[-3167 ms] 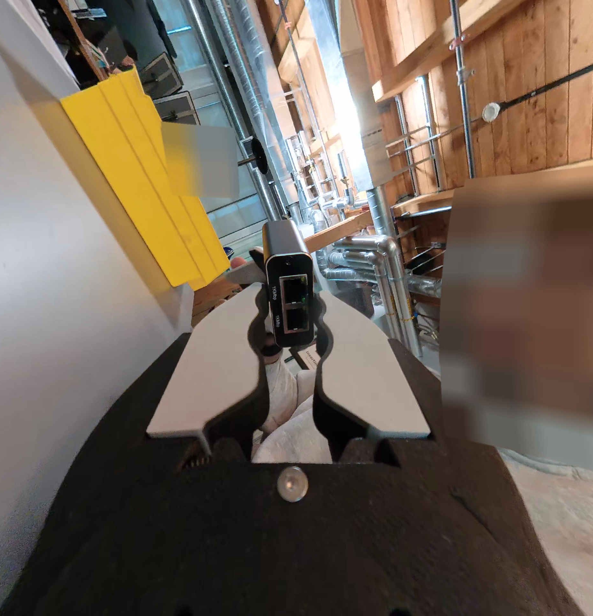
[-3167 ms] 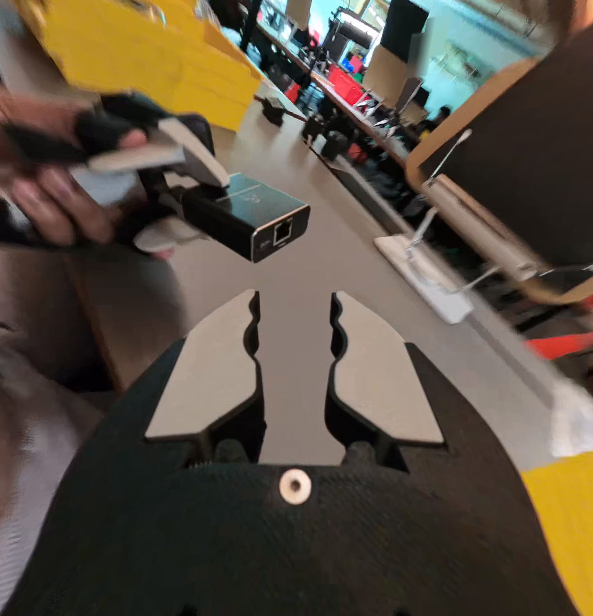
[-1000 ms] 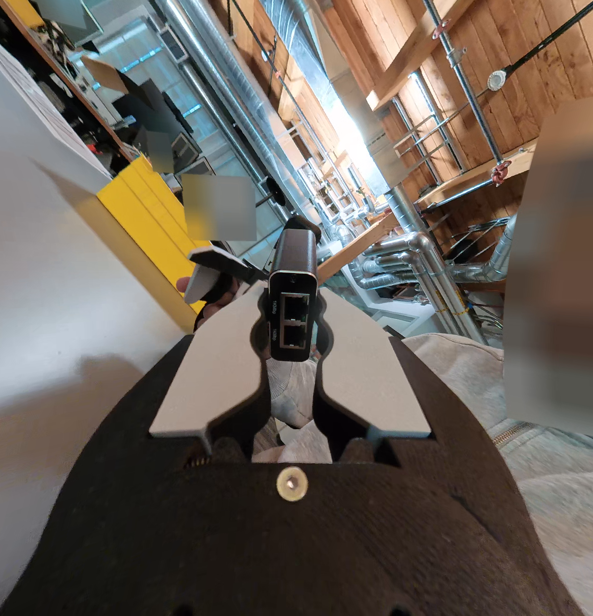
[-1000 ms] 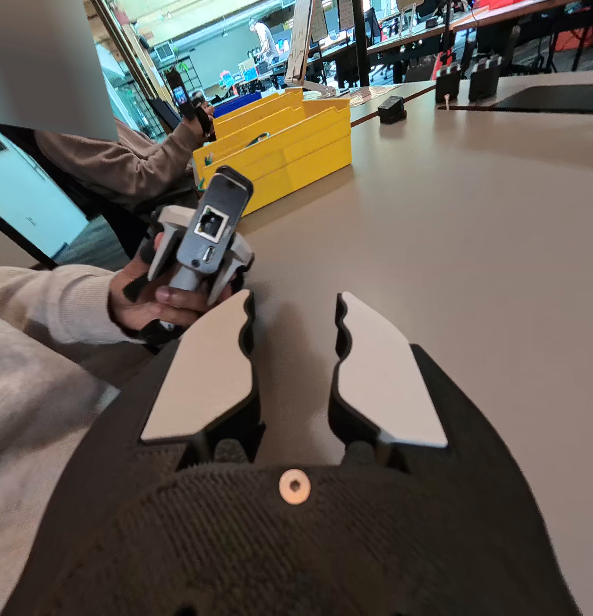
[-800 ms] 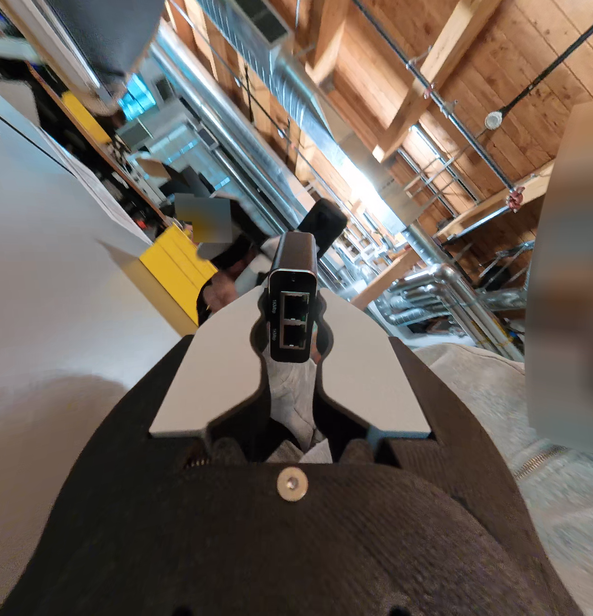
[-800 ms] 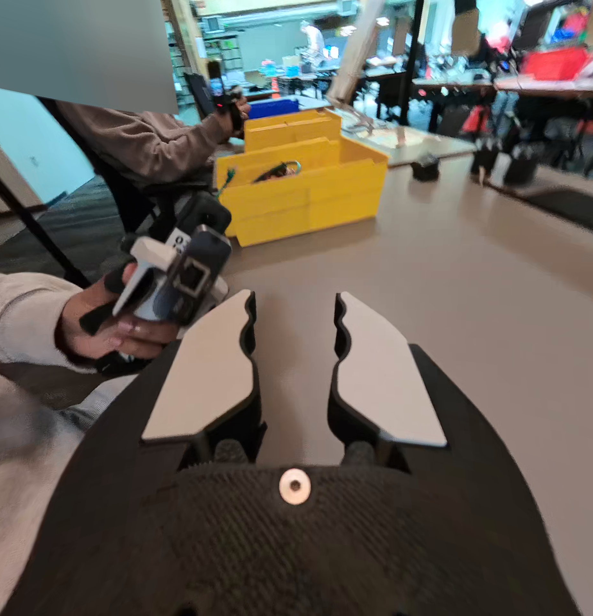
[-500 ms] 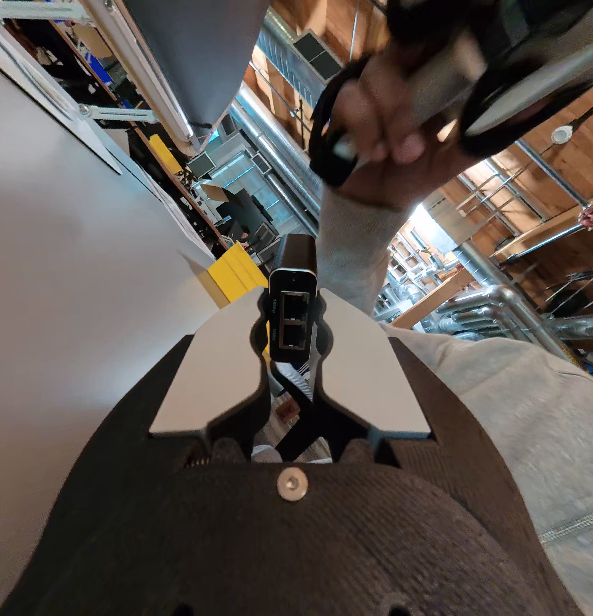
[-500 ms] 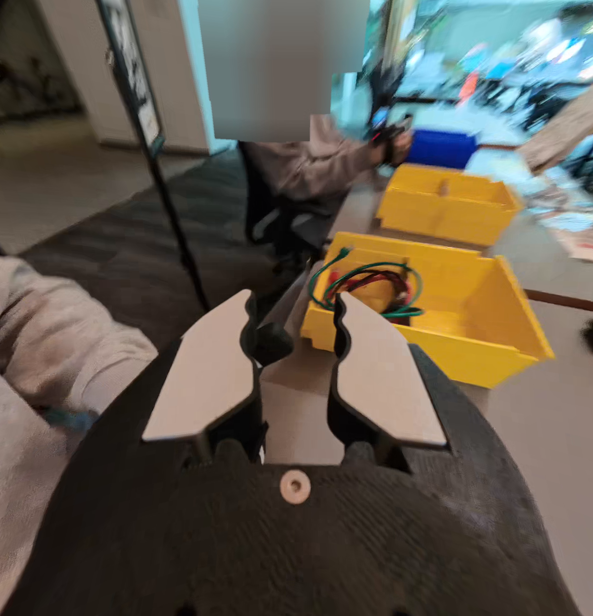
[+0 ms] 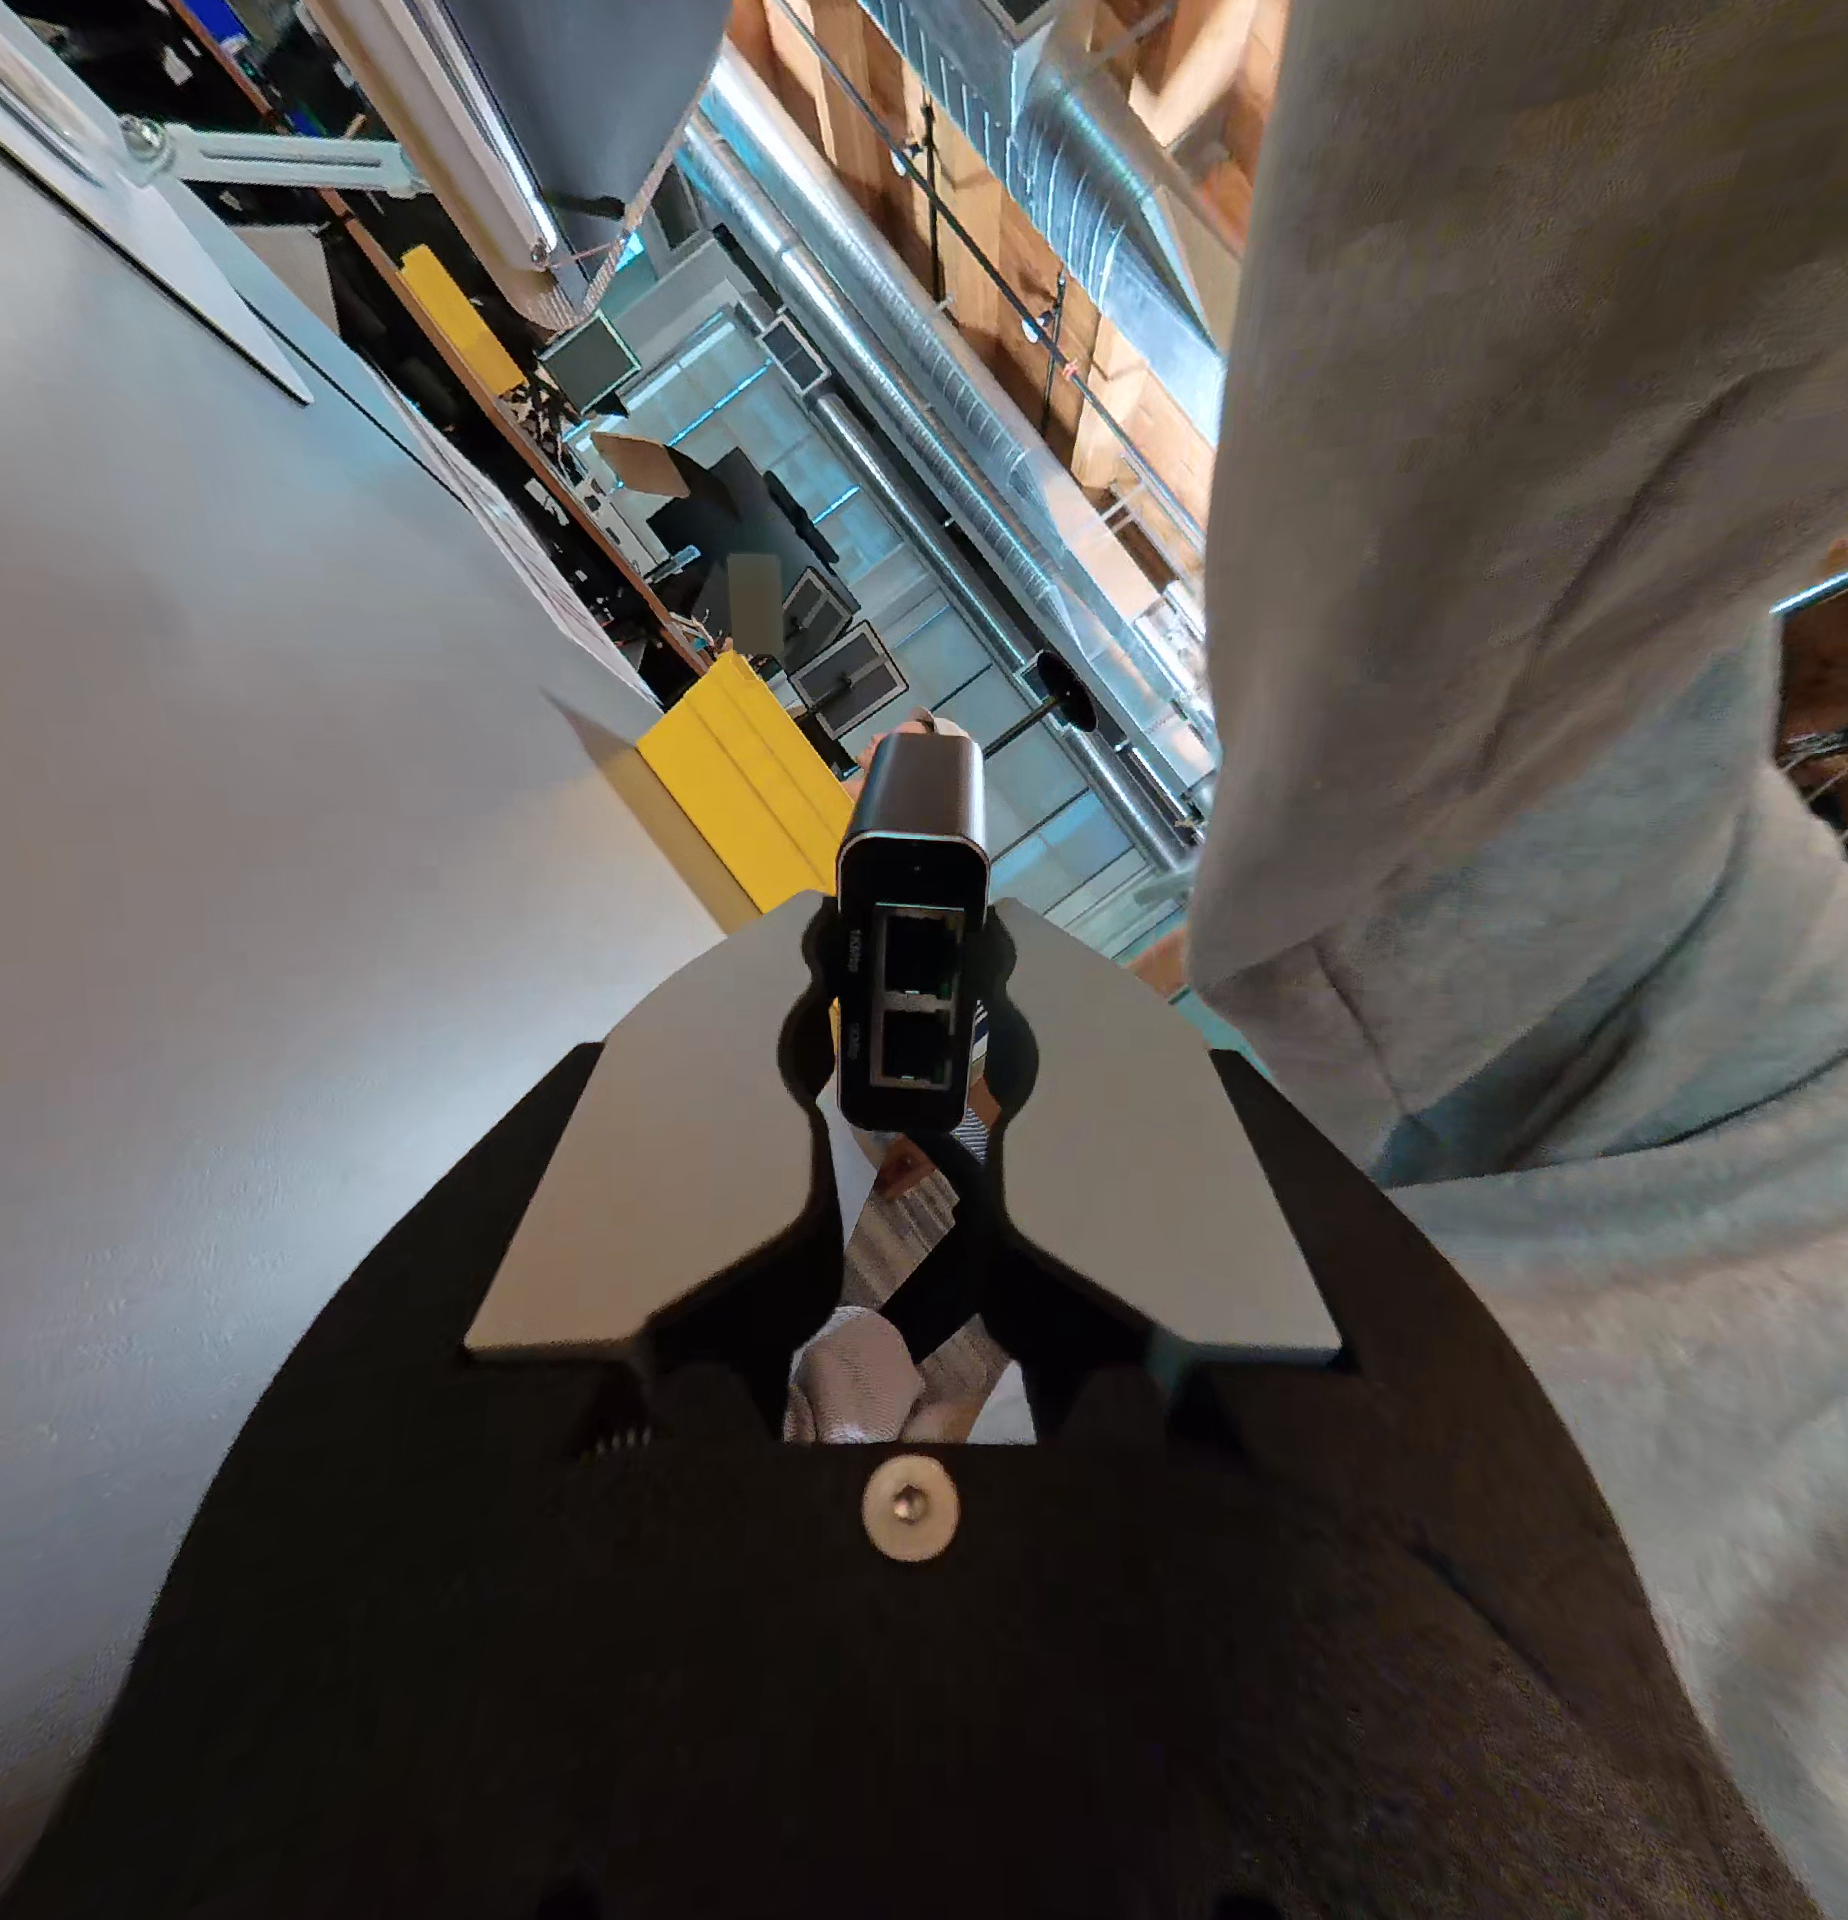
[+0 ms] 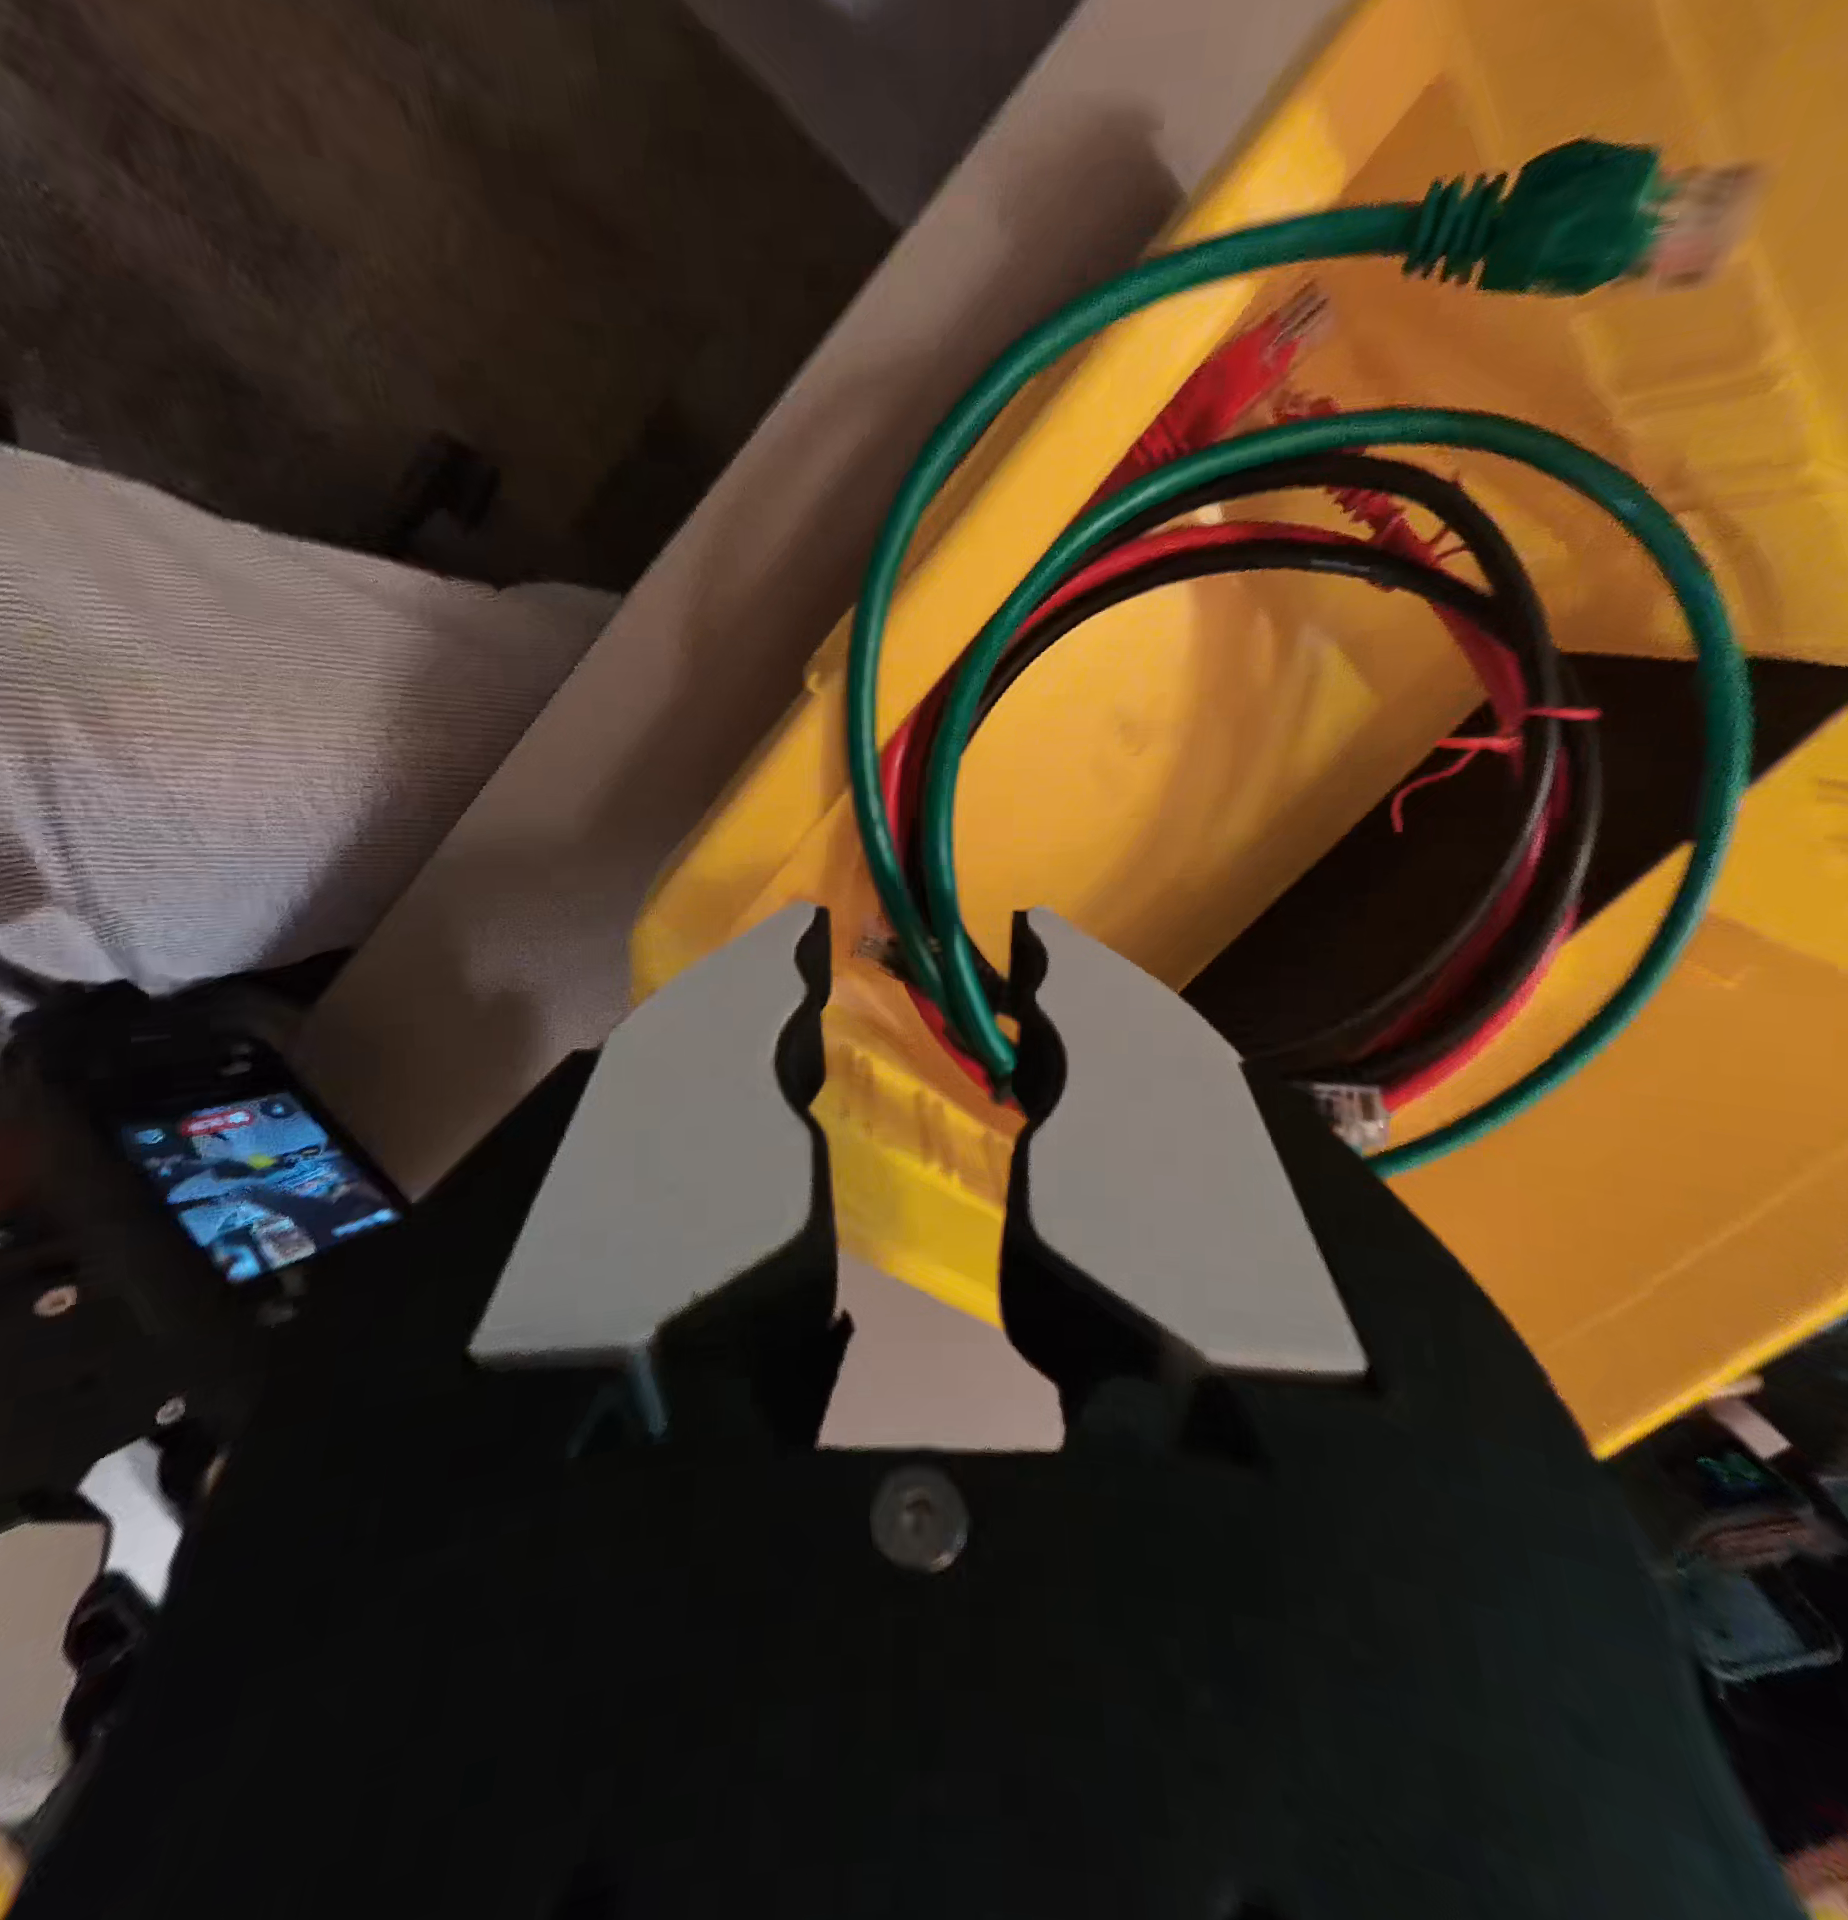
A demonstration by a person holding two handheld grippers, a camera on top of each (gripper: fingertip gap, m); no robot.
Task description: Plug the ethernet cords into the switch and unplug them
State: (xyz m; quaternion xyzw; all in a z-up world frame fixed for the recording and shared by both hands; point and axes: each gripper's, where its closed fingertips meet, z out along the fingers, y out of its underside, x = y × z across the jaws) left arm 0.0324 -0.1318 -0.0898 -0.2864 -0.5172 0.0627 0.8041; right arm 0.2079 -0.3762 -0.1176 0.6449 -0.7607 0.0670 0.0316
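Fingers of the right gripper (image 10: 915,1013) stand apart over the yellow bin (image 10: 1107,790), empty, with the coiled green cord (image 10: 1200,457), red cord (image 10: 1159,551) and black cord (image 10: 1315,566) just beyond the tips. Left gripper (image 9: 904,1013) is clamped on the small dark switch (image 9: 912,935), whose two sockets face the camera, beside a grey sleeve (image 9: 1522,623).

Left wrist view tilted up toward ceiling; right wrist view close above yellow bin (image 10: 1159,727), facing down

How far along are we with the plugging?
Done: the left gripper has the switch clamped, both ports facing the camera and empty. In hand: the right gripper is open at the coiled green cord in the yellow bin, nothing grasped. Left: all plugging and unplugging.
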